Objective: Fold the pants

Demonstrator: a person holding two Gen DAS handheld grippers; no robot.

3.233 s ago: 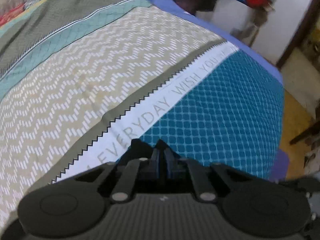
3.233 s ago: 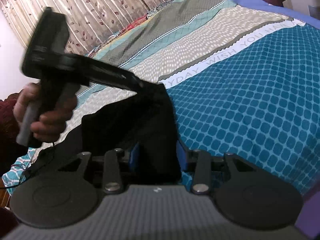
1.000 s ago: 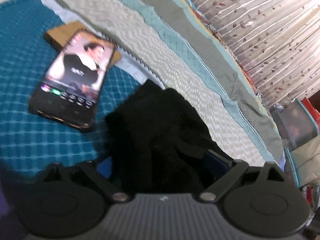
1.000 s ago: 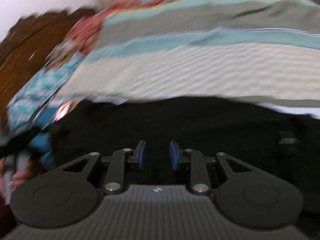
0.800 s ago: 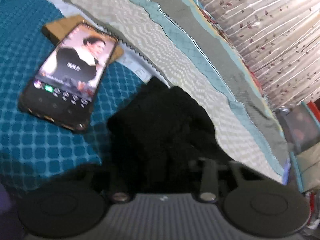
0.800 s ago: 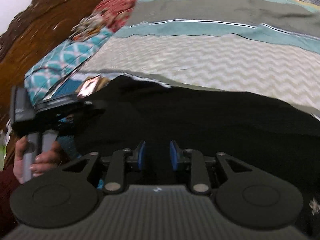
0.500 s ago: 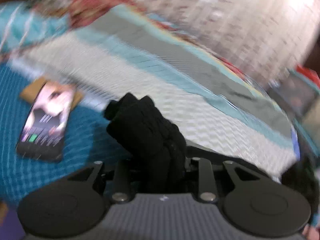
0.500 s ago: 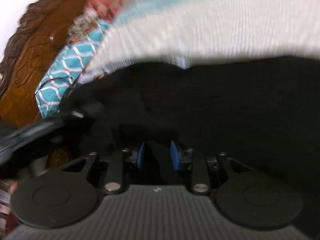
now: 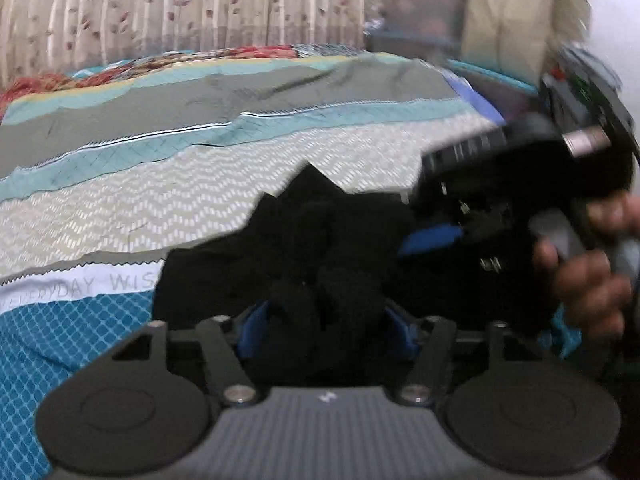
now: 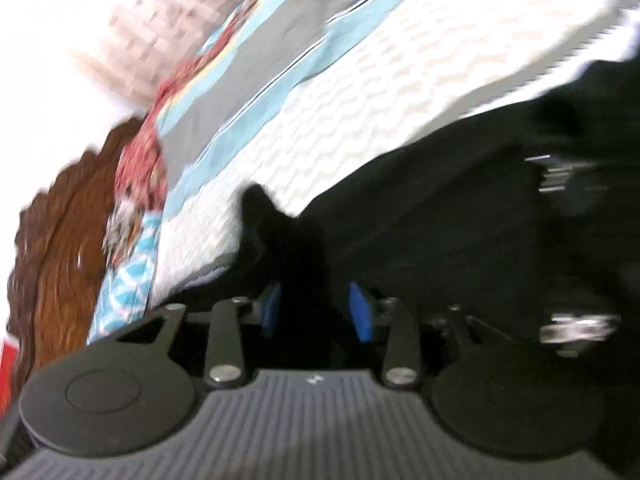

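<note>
The black pants (image 9: 320, 248) lie bunched on the patterned bedspread (image 9: 120, 200). My left gripper (image 9: 324, 328) is shut on a thick bunch of the black cloth between its blue pads. My right gripper (image 10: 316, 312) is shut on another fold of the pants (image 10: 440, 220), which stretch away to the right. In the left wrist view the right gripper (image 9: 436, 236) shows at the right, held in a hand, with its blue pad at the cloth. The right wrist view is blurred by motion.
The bedspread has a teal patterned part (image 9: 60, 340) at the lower left and grey and aqua stripes further back. A carved wooden headboard (image 10: 60, 240) stands at the left. Curtains (image 9: 160, 8) and stacked boxes (image 9: 424, 12) lie beyond the bed.
Both grippers swung with the pants; the left view turned away from the phone toward the curtain side. The right gripper now shows close at the right of the left view.
</note>
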